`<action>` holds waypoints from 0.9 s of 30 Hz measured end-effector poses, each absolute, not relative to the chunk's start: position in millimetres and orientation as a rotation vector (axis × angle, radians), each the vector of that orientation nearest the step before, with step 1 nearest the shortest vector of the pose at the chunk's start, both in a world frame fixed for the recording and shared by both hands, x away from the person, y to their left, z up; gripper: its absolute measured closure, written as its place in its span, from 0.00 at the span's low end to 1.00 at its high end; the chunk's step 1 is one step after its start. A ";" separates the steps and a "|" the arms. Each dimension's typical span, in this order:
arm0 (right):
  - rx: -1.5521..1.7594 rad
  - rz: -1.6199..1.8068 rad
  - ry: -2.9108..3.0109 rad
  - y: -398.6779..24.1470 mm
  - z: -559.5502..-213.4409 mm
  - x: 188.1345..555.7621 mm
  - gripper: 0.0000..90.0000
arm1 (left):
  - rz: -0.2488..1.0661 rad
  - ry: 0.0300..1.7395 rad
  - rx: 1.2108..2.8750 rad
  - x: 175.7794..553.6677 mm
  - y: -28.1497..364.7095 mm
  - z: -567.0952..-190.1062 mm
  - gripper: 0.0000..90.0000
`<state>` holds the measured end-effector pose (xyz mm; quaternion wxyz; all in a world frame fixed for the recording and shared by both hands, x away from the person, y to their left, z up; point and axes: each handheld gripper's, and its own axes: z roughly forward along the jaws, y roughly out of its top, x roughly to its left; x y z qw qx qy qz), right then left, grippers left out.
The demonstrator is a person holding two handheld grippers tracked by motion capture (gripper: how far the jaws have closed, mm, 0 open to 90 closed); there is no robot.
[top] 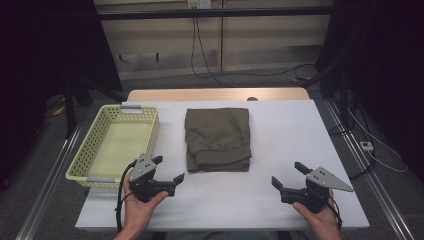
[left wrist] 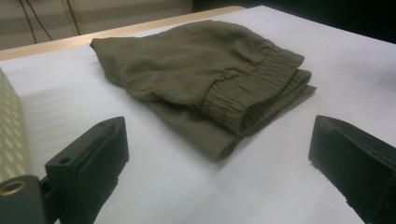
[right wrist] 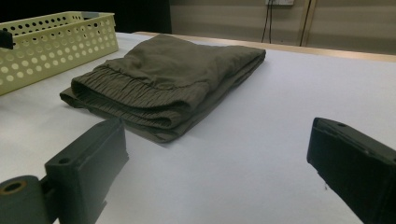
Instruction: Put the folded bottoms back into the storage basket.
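A folded olive-green garment [top: 218,138] with an elastic waistband lies in the middle of the white table [top: 280,130]; its waistband edge faces the near side. In the left gripper view the garment [left wrist: 205,79] lies ahead of the jaws, apart from them. The right gripper view has the garment [right wrist: 163,84] ahead and to the left. My left gripper [top: 168,169] rests near the front left, open, with nothing between its jaws. My right gripper [top: 288,174] sits near the front right, also open and holding nothing. A hand holds each one.
A pale yellow perforated basket [top: 95,145] stands at the table's left edge, next to my left gripper; its wall [right wrist: 56,44] shows far left in the right gripper view. Cables run on the floor behind and to the right of the table.
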<state>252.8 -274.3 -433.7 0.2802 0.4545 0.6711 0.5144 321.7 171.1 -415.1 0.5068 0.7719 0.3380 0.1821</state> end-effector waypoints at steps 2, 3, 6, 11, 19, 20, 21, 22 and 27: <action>1.221 1.379 1.797 -274.1 -433.8 253.1 0.05 | 0.431 0.818 1.861 323.3 170.0 -414.5 0.06; 1.229 1.378 1.797 -273.2 -434.2 254.0 0.05 | 0.432 0.812 1.864 325.0 168.3 -412.9 0.06; 1.227 1.378 1.802 -271.7 -434.4 254.8 0.05 | 0.426 0.804 1.861 326.1 165.8 -410.7 0.06; 1.215 1.385 1.814 -271.9 -435.0 255.7 0.05 | 0.426 0.795 1.907 334.6 156.2 -403.2 0.08; 1.209 1.390 1.823 -271.3 -434.9 256.4 0.05 | 0.426 0.805 1.893 347.2 148.9 -399.8 0.07; 1.211 1.389 1.825 -271.3 -435.1 256.9 0.05 | 0.428 0.806 1.893 348.8 148.2 -399.2 0.07; 1.213 1.391 1.823 -271.1 -435.1 257.2 0.05 | 0.415 0.810 1.891 352.4 147.0 -397.7 0.07; 1.213 1.391 1.823 -271.1 -435.1 257.2 0.05 | 0.415 0.810 1.891 352.4 147.0 -397.7 0.07; 1.221 1.395 1.819 -272.1 -435.2 256.9 0.05 | 0.397 0.804 1.907 353.9 141.5 -392.8 0.08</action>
